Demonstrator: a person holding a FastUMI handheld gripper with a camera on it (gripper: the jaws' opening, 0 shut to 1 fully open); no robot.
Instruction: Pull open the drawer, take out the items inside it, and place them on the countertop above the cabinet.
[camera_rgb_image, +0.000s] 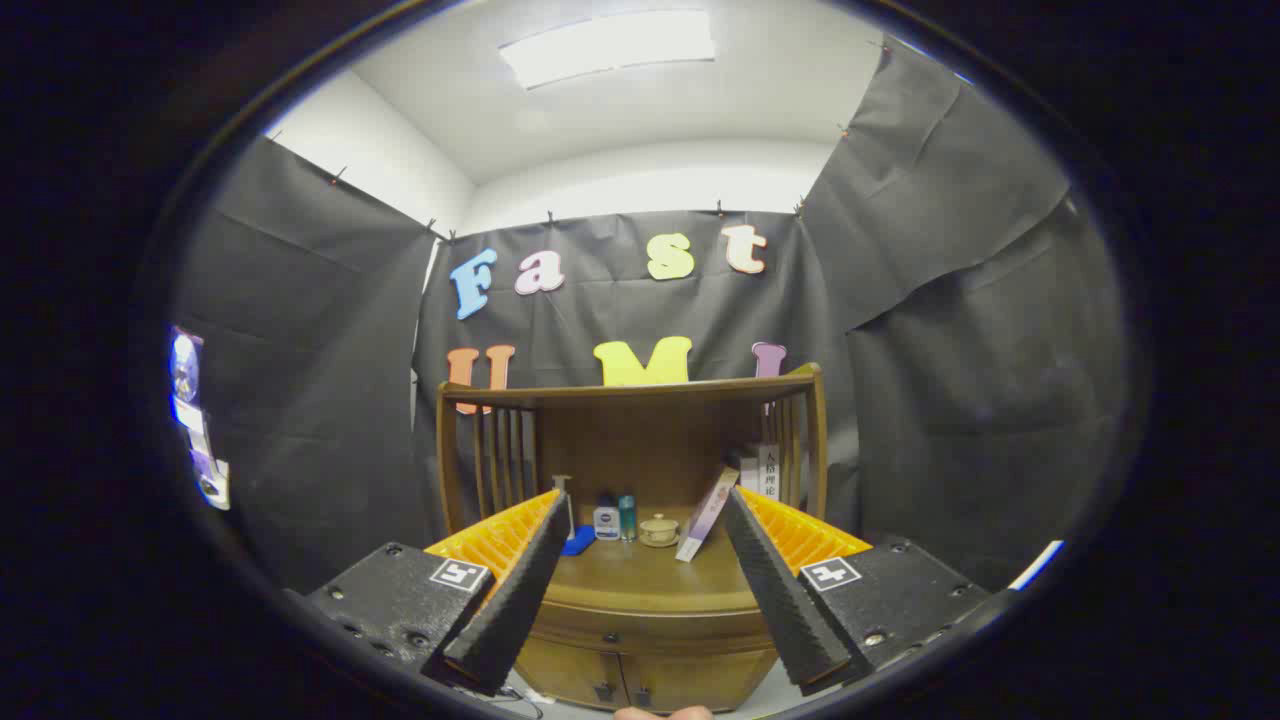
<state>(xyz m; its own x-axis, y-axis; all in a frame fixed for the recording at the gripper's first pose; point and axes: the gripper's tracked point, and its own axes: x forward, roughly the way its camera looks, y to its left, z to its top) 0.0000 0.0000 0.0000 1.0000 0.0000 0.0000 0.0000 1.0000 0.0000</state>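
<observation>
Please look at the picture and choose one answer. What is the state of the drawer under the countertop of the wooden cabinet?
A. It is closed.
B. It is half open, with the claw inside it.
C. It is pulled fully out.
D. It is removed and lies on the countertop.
A: the drawer sits flush with the cabinet front, its small knob facing out, while the claw hangs open, apart from it.

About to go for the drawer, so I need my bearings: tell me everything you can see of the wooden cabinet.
The wooden cabinet stands against the booth's back wall, ahead of the open gripper, whose fingers touch nothing. It looks like brown varnished wood with a curved front. Its drawer is shut, with a small knob; two doors sit below it. A slatted shelf frame rises over the countertop, which bears small bottles, a lidded cup and a leaning book.
</observation>
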